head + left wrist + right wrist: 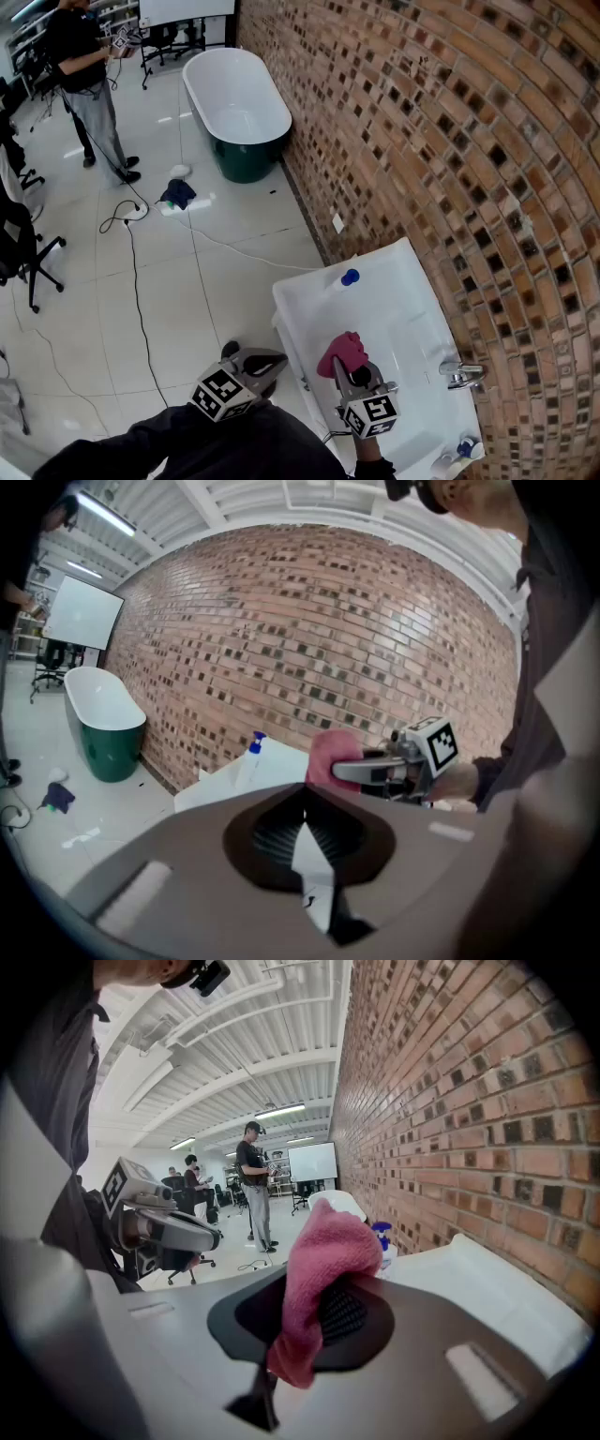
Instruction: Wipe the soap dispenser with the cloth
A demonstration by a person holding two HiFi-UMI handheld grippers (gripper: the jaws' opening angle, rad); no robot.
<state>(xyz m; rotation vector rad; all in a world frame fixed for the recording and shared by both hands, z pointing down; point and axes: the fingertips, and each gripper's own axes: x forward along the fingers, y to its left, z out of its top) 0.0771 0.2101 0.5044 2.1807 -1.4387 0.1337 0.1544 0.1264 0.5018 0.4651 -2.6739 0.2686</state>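
Pink terry cloth (323, 1260) pinched tight in right gripper (357, 377) fingers, held over white sink surface (398, 300). Left gripper (302, 810) fingers fully closed, nothing btwn them, off to left of sink. Blue-pump soap dispenser bottle (349, 278) stands at far edge of surface, prob. clear-bodied, well apart from cloth.

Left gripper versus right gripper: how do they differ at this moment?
The right gripper is shut on a pink cloth; the left gripper is shut on nothing. The right gripper hangs over the white sink; the left gripper is beside it, over the floor. Both have their jaws closed.
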